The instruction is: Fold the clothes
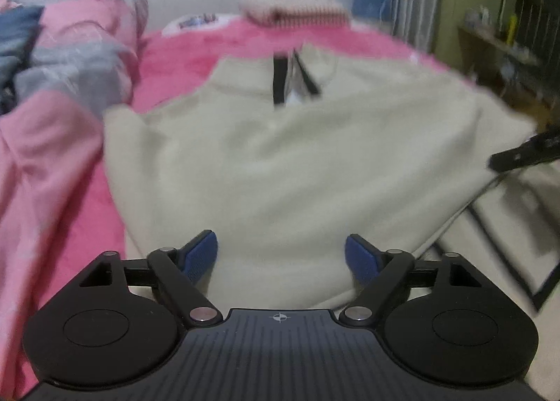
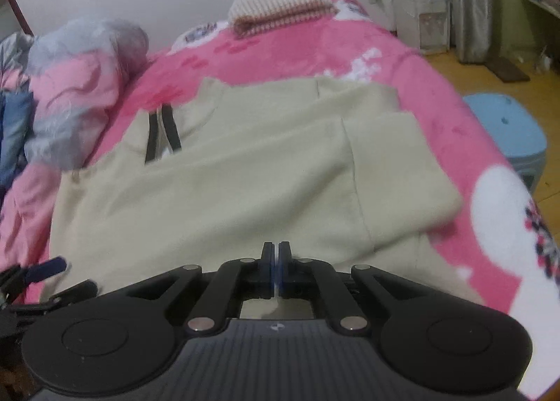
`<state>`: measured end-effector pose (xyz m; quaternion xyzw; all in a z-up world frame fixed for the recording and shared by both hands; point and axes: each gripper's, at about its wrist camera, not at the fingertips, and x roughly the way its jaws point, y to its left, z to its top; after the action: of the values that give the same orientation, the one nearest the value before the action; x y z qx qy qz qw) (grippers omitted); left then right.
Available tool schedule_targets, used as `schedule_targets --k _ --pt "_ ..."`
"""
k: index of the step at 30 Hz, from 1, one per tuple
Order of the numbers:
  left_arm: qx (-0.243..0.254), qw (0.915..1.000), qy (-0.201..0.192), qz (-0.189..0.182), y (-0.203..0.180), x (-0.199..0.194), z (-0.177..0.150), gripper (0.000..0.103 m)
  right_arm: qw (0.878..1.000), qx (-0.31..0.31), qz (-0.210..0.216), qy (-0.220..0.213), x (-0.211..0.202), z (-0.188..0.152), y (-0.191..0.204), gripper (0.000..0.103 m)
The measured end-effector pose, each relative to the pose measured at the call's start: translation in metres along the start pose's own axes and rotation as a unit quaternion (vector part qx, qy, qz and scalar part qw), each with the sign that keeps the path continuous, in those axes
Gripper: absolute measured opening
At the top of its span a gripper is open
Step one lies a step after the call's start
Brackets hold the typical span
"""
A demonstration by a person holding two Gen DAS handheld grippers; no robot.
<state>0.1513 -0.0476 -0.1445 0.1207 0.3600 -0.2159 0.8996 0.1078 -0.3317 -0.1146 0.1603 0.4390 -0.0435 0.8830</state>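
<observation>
While my left tongs [image 1: 281, 255] are standing wide apart, nothing is sitting between the blue pads [image 1: 199, 255]; they are hovering just over the near edge of the cream top [image 1: 287, 163], not pinching it. My right tongs [image 2: 276, 269] are sitting fully together, pads touching, at the near edge of the same top [image 2: 224, 184]. A thin bit of cloth may be caught between them, but I am not able to tell from the right wrist view.

The top is lying spread out ahead of both tongs on the pink blanket [image 2: 437, 121], its dark-trimmed neck slit [image 2: 162, 133] pointing away from me, ahead and left of the right tongs. One sleeve [image 2: 392, 156] is lying folded in over the body, ahead and right of the right tongs.

Far ahead of both tongs, a folded striped knit [image 2: 280, 4] is resting on the blanket near the wall. Ahead and well left, a crumpled pink and grey duvet [image 2: 77, 86] is piling up beside the top. Off to the right of the right tongs, a blue stool [image 2: 507, 128] is standing on the floor, clear of the bed.

The left wrist view is blurring, so finer detail there is not readable.
</observation>
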Motion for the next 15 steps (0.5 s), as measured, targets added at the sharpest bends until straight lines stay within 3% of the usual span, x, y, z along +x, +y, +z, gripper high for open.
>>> schedule_targets --k 3,7,15 --pt "0.025 0.9995 0.008 0.021 -0.009 0.003 0.000 0.089 1.000 0.009 0.004 -0.002 0.005 -0.005 -0.007 0.000" --pt "0.004 1.0000 -0.001 0.005 -0.006 -0.022 0.006 0.090 1.000 -0.013 -0.016 -0.018 -0.031 -0.005 0.011 0.000" --pt "-0.032 0.9983 0.048 -0.009 -0.014 -0.054 0.000 0.094 0.999 0.039 0.023 -0.014 -0.076 -0.055 0.020 0.001"
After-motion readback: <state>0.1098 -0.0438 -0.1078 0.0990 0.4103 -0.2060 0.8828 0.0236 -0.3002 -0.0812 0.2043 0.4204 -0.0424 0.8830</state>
